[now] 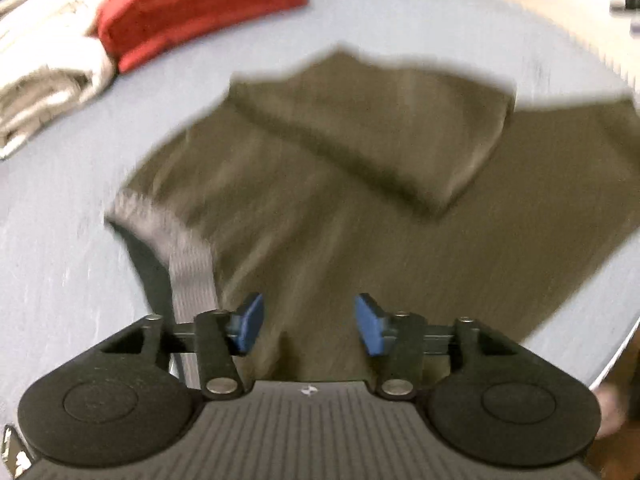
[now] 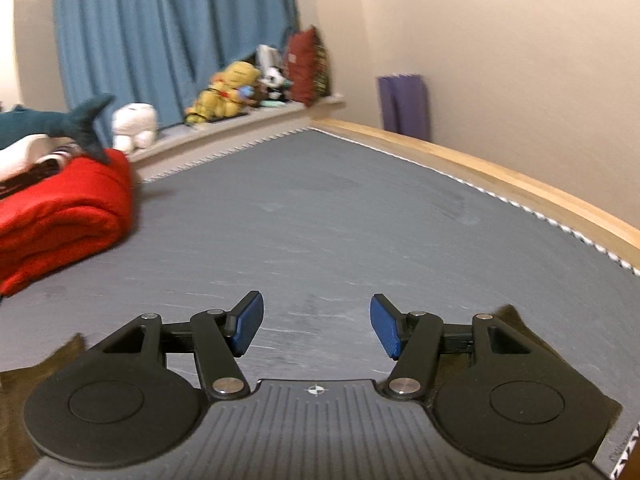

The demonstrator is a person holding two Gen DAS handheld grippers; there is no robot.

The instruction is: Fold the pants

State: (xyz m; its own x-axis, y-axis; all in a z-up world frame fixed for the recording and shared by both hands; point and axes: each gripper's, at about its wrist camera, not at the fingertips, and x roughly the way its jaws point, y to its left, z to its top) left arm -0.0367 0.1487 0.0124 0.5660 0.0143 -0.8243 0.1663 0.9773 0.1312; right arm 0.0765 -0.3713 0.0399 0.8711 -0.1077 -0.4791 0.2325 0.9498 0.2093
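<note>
Olive-brown pants [image 1: 360, 184] lie on the grey mat [image 1: 60, 260], one part folded over on top, the grey waistband [image 1: 172, 236] at the left. The left wrist view is blurred. My left gripper [image 1: 309, 326] is open and empty, hovering over the near part of the pants. My right gripper [image 2: 316, 326] is open and empty above bare grey mat [image 2: 320, 208]. Bits of the pants show under it at the lower left [image 2: 24, 376] and at the right [image 2: 516, 320].
A folded red blanket [image 1: 192, 8] [image 2: 60, 208] and white folded cloth [image 1: 44, 76] lie at the mat's far left. A shark plush [image 2: 72, 120], other stuffed toys [image 2: 228, 92] on a ledge, blue curtains [image 2: 168, 32], a wooden edge [image 2: 500, 176] and a purple object [image 2: 404, 104] stand beyond.
</note>
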